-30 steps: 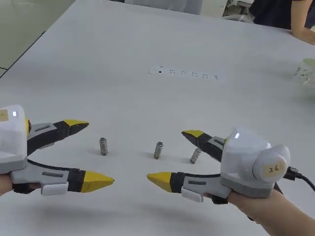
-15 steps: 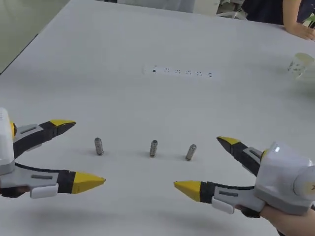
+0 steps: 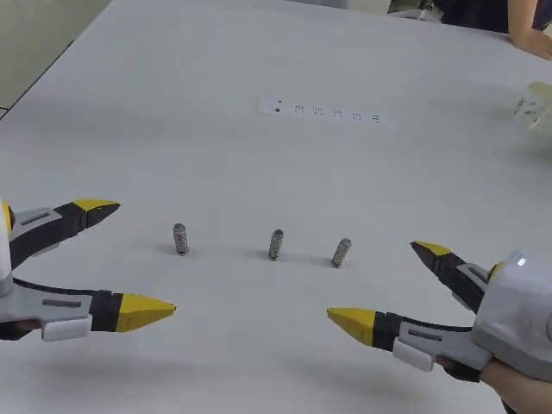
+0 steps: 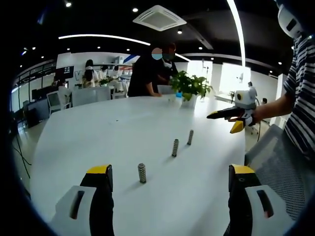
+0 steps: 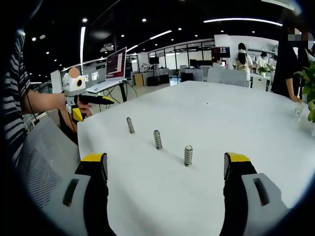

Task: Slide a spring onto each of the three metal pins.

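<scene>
Three small metal pins stand in a row on the white table, each with a spring around it: the left pin (image 3: 180, 239) (image 4: 141, 173) (image 5: 130, 125), the middle pin (image 3: 275, 244) (image 4: 174, 147) (image 5: 157, 139), and the right pin (image 3: 341, 252) (image 4: 190, 136) (image 5: 187, 155), which leans slightly. My left gripper (image 3: 112, 257) (image 4: 169, 177) sits open at the near left, apart from the pins. At the near right my right gripper (image 3: 392, 285) (image 5: 165, 164) is open too, with nothing between its fingers.
A white power strip (image 3: 319, 111) lies flat farther back on the table. A clear cup (image 3: 533, 105) stands near the far right edge, and a person's arm (image 3: 530, 24) rests at the far corner. A potted plant (image 4: 192, 88) stands at the table's end.
My right gripper has drawn back to the right and toward me, away from the right pin. The left gripper has shifted a little left. The pins stay put.
</scene>
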`<action>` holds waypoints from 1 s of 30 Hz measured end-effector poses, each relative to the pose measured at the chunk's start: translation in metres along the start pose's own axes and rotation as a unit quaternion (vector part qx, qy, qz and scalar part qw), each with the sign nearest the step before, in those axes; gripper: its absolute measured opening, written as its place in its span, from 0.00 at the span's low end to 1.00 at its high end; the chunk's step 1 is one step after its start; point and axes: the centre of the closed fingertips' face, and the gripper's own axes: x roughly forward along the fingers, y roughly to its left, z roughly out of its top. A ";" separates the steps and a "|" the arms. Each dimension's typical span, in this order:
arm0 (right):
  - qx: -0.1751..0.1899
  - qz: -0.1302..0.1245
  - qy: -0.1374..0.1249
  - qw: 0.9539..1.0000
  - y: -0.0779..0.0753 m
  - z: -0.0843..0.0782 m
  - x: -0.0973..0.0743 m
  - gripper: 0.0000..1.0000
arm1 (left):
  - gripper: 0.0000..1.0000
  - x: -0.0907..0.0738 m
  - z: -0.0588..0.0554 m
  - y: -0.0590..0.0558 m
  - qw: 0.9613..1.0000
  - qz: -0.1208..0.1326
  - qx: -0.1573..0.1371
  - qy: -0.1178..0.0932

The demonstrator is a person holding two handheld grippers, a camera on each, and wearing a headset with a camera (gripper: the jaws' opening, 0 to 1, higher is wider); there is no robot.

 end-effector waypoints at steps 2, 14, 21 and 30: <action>0.003 -0.008 0.001 1.000 -0.003 -0.001 -0.002 1.00 | 0.97 -0.001 0.000 0.002 1.000 0.004 -0.002 -0.002; -0.008 -0.006 0.014 1.000 -0.002 0.001 0.000 0.99 | 0.97 0.000 -0.003 -0.001 1.000 0.006 -0.008 -0.007; -0.018 0.000 0.016 1.000 0.002 0.005 0.004 0.99 | 0.97 -0.003 -0.003 0.003 1.000 0.013 -0.013 -0.007; -0.007 -0.004 0.014 1.000 0.001 0.005 0.005 0.98 | 0.96 0.000 -0.002 0.001 1.000 0.011 -0.015 -0.009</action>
